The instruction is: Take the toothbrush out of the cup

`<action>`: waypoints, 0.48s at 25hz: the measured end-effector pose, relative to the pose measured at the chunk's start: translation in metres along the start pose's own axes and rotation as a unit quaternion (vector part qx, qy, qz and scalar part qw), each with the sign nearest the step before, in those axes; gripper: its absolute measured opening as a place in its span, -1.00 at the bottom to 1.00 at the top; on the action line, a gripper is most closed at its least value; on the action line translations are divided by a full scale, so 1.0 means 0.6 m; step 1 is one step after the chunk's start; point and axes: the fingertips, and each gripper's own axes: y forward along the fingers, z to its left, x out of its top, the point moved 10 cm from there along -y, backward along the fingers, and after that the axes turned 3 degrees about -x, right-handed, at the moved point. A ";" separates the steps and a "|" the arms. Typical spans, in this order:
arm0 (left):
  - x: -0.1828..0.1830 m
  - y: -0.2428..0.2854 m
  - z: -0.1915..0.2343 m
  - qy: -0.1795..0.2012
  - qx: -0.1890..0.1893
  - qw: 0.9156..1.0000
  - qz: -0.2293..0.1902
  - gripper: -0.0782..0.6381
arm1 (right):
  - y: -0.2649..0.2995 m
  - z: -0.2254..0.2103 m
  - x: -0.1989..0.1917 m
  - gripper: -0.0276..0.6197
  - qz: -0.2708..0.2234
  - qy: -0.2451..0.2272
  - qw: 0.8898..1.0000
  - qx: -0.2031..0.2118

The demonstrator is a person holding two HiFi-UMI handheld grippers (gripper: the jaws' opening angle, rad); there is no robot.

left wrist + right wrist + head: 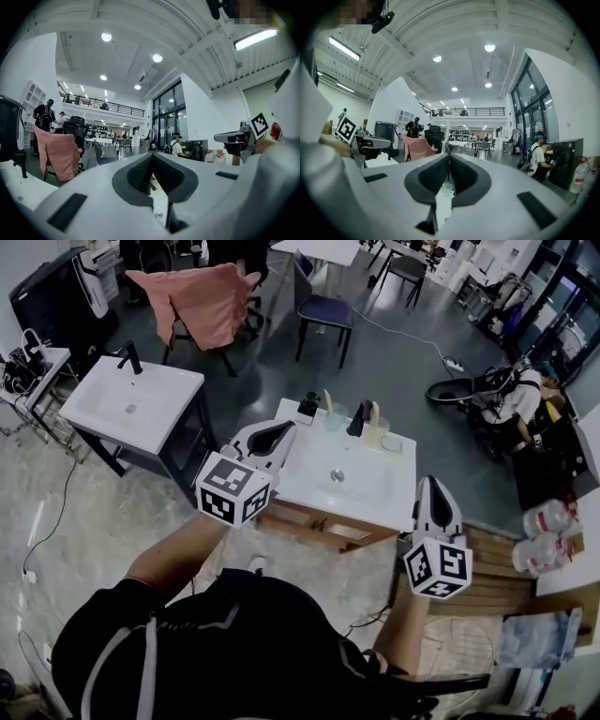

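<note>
While both tools sit near the front edge of the white sink counter (375, 502), the left gripper (279, 434) and right gripper (434, 487) have their jaws pressed together, pinching nothing. At the counter's back edge, just left of the black faucet (359, 418), a clear cup (336, 418) holds the upright toothbrush (327, 399).

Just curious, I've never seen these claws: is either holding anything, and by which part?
Nothing is held. The left gripper and the right gripper are both shut with nothing between their jaws.
</note>
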 end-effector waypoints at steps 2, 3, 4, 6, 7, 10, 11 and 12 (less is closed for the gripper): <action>-0.003 0.022 0.025 0.002 0.001 1.000 0.003 -0.77 | 0.030 -0.001 -0.004 -0.87 0.001 0.003 1.000 -0.003; -0.004 0.031 0.037 0.000 0.000 1.000 0.004 -0.77 | 0.044 0.000 -0.006 -0.87 0.002 0.005 1.000 -0.004; -0.005 0.040 0.048 -0.003 -0.004 1.000 0.006 -0.77 | 0.057 0.001 -0.007 -0.87 0.004 0.005 1.000 -0.006; -0.008 0.058 0.064 -0.005 -0.015 1.000 0.006 -0.77 | 0.080 0.001 -0.005 -0.87 0.007 0.000 1.000 -0.009; -0.010 0.067 0.073 -0.006 -0.020 1.000 0.005 -0.77 | 0.092 0.002 -0.003 -0.87 0.008 -0.003 1.000 -0.011; -0.015 0.091 0.101 -0.014 -0.030 0.999 0.002 -0.77 | 0.124 0.007 -0.002 -0.87 0.014 -0.006 1.000 -0.019; -0.019 0.097 0.108 -0.019 -0.033 0.999 0.002 -0.77 | 0.132 0.009 -0.003 -0.86 0.018 -0.008 1.000 -0.022; -0.023 0.102 0.114 -0.021 -0.036 0.999 0.002 -0.77 | 0.138 0.012 -0.003 -0.86 0.020 -0.010 0.999 -0.023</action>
